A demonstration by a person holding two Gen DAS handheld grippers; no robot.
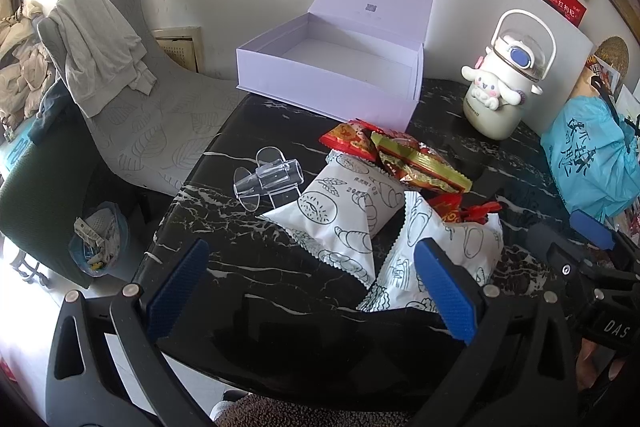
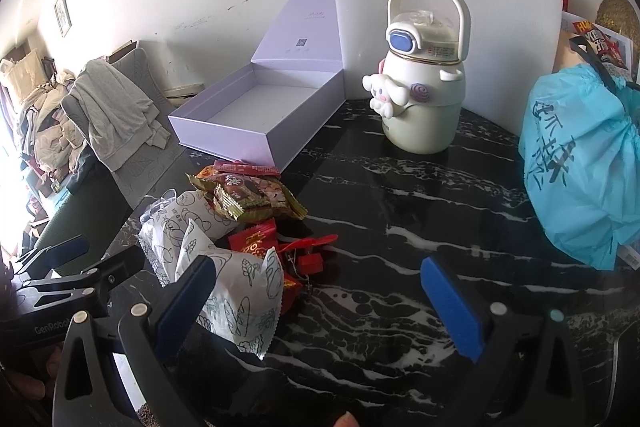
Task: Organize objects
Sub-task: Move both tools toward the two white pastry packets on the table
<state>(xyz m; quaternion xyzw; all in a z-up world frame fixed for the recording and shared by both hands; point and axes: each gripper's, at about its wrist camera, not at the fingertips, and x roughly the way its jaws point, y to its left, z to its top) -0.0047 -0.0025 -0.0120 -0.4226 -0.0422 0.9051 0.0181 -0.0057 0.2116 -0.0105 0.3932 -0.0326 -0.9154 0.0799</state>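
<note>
A pile of snack packets lies on the black marble table (image 1: 248, 267): two white printed packets (image 1: 340, 215) (image 2: 240, 291), green-gold packets (image 1: 416, 159) (image 2: 248, 199) and red ones (image 1: 352, 139) (image 2: 256, 243). An open lilac box (image 1: 332, 75) (image 2: 256, 115) stands empty behind them. My left gripper (image 1: 312, 279) is open and empty, just in front of the white packets. My right gripper (image 2: 316, 295) is open and empty, right of the pile; it also shows in the left wrist view (image 1: 588, 231).
A clear plastic stand (image 1: 268, 179) lies left of the pile. A white cartoon bottle (image 1: 504, 79) (image 2: 424, 83) stands at the back before a white board (image 2: 440, 7). A blue plastic bag (image 2: 580, 167) sits at the right. A chair with clothes (image 1: 104, 47) is off the table's left edge.
</note>
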